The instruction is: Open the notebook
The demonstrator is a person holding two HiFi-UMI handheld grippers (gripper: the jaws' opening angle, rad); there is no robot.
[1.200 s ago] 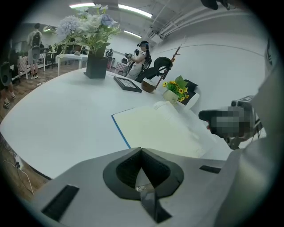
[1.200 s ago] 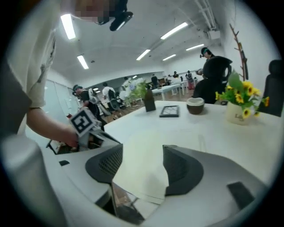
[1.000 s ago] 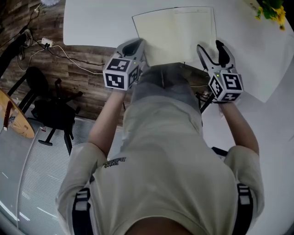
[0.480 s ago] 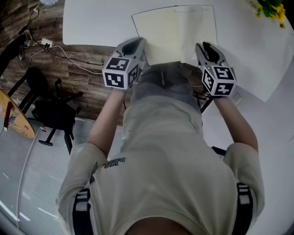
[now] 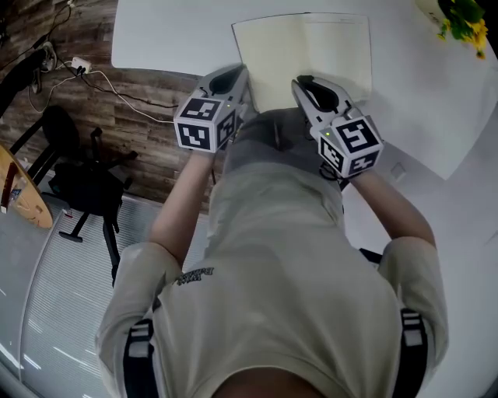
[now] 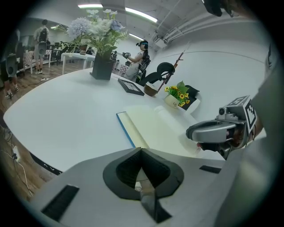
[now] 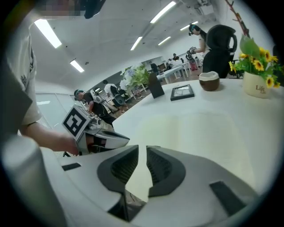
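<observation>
1. Left tool point(image 6: 141, 150): jaws together, with the tips meeting. It sits at the near-left corner of the notebook point(image 5: 311, 50). Whether a page edge is nipped between the pads cannot be made out.
2. Right tool point(image 7: 142, 148): jaws closing, with a narrow gap left between the pads. Nothing stands in the gap, and only cream paper shows behind it. Its tip is over the near edge of the pages, about mid-width. Contact with the paper cannot be confirmed.
3. Position: the notebook lies open and flat on the white worktop point(image 5: 171, 35). It is close to the worktop's near edge, directly in front of the person.
4. Pages: both exposed pages are cream, with no writing visible. A faint crease marks the gutter, and a faint line runs near the far edge of the right-hand page.
5. Cover: a blue cover edge point(image 6: 125, 128) shows along the outer side of the left-hand page in the left gripper view.
6. Surroundings: a pot of yellow flowers point(image 5: 459, 19) stands on the worktop, well apart from the notebook on its far right.
</observation>
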